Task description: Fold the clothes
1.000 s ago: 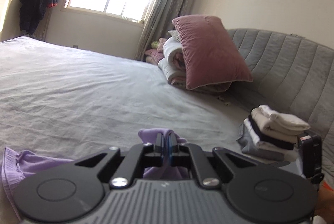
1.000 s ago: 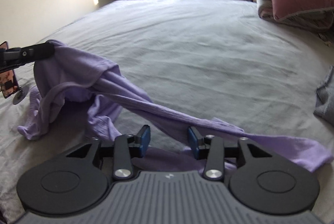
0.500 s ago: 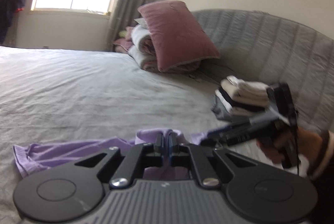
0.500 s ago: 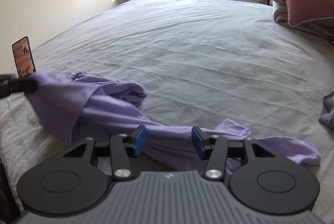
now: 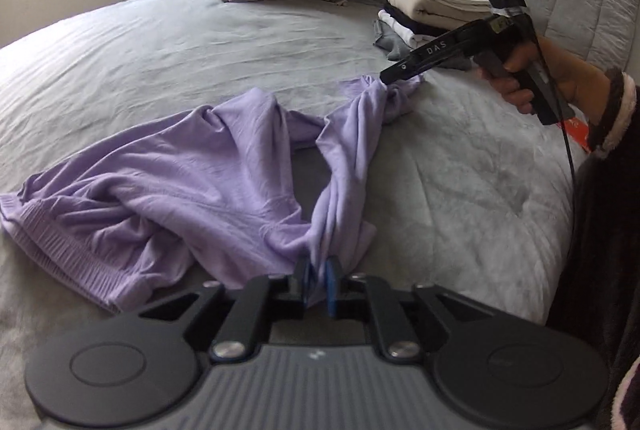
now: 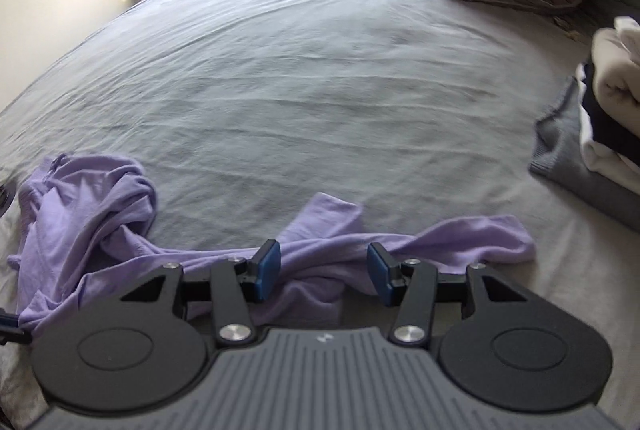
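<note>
Purple top (image 5: 192,189) lies crumpled near bed (image 5: 160,49) front edge, left gripper (image 5: 316,280) clamped on it, right gripper (image 6: 324,272) apart over a fold; likely spreading, next closing right.

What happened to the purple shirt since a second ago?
The purple shirt came down from hanging in the air and now lies spread across the bed. The left tool stayed shut on it; the right tool stayed open over a strip. The folded pile didn't move.

Right claw (image 6: 323,272), jaws apart, over bunched lilac garment (image 6: 92,213) on grey bed (image 6: 320,89)
</note>
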